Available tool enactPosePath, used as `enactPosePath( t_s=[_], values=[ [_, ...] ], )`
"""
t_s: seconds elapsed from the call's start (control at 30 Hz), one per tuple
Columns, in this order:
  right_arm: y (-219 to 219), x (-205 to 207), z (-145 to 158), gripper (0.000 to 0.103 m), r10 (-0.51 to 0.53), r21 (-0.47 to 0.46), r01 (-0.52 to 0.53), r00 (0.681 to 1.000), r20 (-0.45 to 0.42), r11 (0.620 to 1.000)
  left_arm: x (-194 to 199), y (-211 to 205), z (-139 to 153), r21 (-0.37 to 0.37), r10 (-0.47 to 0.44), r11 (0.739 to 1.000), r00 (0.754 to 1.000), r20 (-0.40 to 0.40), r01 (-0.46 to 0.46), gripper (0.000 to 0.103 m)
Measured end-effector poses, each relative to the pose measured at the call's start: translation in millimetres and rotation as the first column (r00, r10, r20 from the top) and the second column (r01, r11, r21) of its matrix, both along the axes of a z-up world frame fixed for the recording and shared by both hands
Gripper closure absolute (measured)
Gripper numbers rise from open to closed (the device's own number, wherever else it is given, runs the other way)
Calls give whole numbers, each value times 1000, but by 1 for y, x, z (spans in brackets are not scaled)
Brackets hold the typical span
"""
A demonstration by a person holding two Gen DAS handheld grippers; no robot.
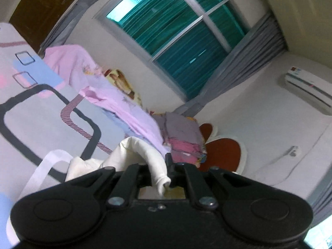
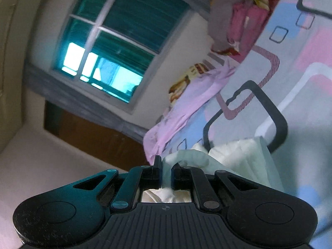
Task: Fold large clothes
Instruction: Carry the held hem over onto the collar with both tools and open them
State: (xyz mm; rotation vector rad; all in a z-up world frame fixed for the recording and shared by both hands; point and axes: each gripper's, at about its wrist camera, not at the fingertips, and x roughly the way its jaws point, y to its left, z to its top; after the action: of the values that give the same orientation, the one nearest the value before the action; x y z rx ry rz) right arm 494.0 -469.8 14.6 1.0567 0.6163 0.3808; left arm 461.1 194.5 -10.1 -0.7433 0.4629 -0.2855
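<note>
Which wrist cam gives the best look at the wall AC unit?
Left wrist. The AC unit sits unobstructed on the wall at right, beside the window. The right wrist view shows the window but no AC unit at all.

A patterned bedsheet (image 1: 31,108) covers the bed; a window (image 1: 178,35) with teal blinds (grey curtains (image 1: 255,54) beside it) faces an air conditioner (image 1: 309,89) on the wall.

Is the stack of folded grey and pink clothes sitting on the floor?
No, the stack of folded clothes rests on the patterned bedsheet, beside the headboard.
</note>
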Motion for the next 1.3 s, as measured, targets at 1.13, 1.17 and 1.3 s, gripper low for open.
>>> enactPosePath(
  t_s=[1.13, 1.17, 1.3],
  values=[
    [65, 143, -99, 92, 149, -567, -214, 976, -158, 796, 156, 27, -120, 114, -194, 966, 941, -279, 233, 94],
    [64, 139, -95, 93, 145, -573, -190, 982, -123, 798, 155, 27, -119, 108, -185, 970, 950, -254, 217, 97],
    [55, 128, -77, 95, 97, -580, -76, 995, 5, 811, 145, 35, -108, 48, -167, 984, 978, -121, 174, 99]
  ],
)
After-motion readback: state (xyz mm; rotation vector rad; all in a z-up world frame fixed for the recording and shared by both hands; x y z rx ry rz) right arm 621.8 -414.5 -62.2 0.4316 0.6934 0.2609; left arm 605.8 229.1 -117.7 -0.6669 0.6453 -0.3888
